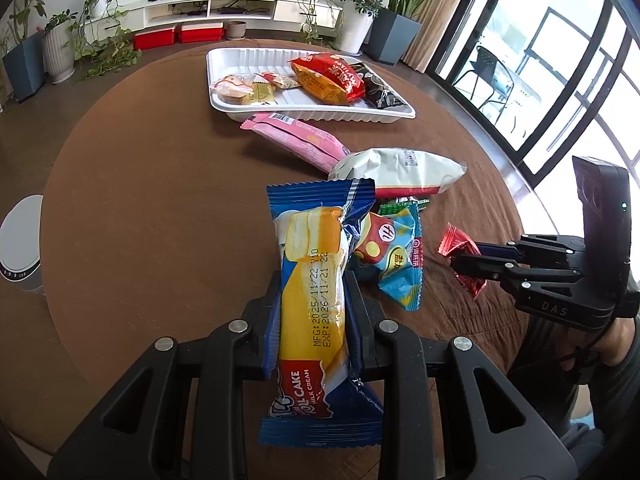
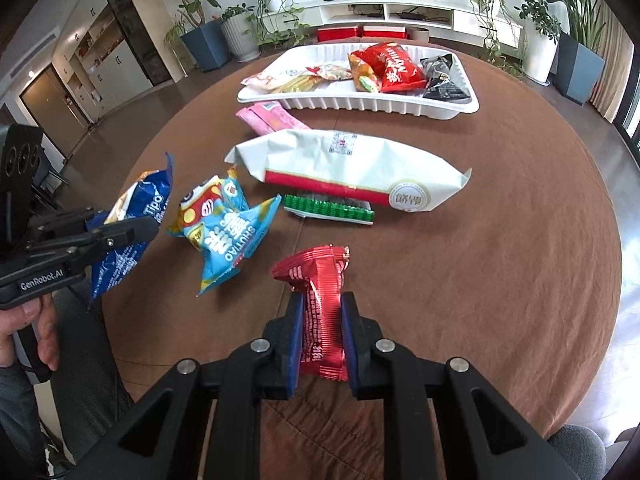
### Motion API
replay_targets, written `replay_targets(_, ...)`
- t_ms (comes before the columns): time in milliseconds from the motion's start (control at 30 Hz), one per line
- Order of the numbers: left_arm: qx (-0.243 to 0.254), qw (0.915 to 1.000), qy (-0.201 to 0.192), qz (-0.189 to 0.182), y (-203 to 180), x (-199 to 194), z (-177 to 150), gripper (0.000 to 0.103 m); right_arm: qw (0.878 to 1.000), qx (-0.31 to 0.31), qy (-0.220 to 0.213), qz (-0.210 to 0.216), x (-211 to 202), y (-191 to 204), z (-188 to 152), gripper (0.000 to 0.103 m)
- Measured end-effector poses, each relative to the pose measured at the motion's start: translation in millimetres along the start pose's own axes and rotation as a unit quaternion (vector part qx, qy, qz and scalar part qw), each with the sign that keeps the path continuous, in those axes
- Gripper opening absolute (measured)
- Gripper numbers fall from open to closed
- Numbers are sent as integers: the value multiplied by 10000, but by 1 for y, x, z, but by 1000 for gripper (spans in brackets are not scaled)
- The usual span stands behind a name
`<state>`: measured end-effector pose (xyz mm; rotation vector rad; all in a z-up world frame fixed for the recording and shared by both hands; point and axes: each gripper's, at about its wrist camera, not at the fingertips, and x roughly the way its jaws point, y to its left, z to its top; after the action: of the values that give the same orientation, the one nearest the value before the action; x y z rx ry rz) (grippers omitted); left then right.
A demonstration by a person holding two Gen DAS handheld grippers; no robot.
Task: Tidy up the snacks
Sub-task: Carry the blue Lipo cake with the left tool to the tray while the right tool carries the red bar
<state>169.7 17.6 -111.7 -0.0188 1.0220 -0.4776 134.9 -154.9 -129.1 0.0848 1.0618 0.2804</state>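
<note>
My left gripper point(image 1: 314, 284) is shut on a blue and yellow roll cake packet point(image 1: 312, 240), held above the brown round table point(image 1: 160, 200). From the right wrist view the same packet point(image 2: 148, 200) hangs in the left gripper point(image 2: 148, 228) at the left. My right gripper point(image 2: 320, 304) is shut on a small red foil snack point(image 2: 316, 272), lifted just off the cloth; it also shows as the red snack point(image 1: 454, 240) in the right gripper point(image 1: 460, 264). A white tray point(image 1: 320, 114) at the far side holds several snacks.
Loose on the table lie a light blue packet point(image 2: 228, 232), a long white packet point(image 2: 352, 168), a green packet point(image 2: 328, 208) and a pink packet point(image 2: 268, 118). Potted plants and a low white shelf stand beyond the table. A person's hand point(image 2: 36, 332) holds the left gripper.
</note>
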Motion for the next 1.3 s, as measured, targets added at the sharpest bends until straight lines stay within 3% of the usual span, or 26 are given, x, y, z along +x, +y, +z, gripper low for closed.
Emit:
replay_targets(400, 7, 9996, -231, -131, -4, -14, 10, 25, 9972, 612, -360, 236, -28, -38, 7, 20)
replay_targets(700, 43, 9985, -551, -54, 7, -31, 54, 25, 9899, 1130, -850, 103, -57, -91, 35, 20)
replay_targets(1000, 201, 9967, -786, 51, 18, -32, 131, 25, 9817, 1174, -1487, 182, -85, -112, 106, 20)
replay_targets(1133, 296, 9965, -771, 147, 21, -20, 170, 25, 9801, 920, -1703, 450, -83, -97, 153, 20)
replay_targets(1300, 399, 9967, -600, 385, 30, 15, 217, 25, 9836, 523, -1620, 596, -54, -71, 205, 20)
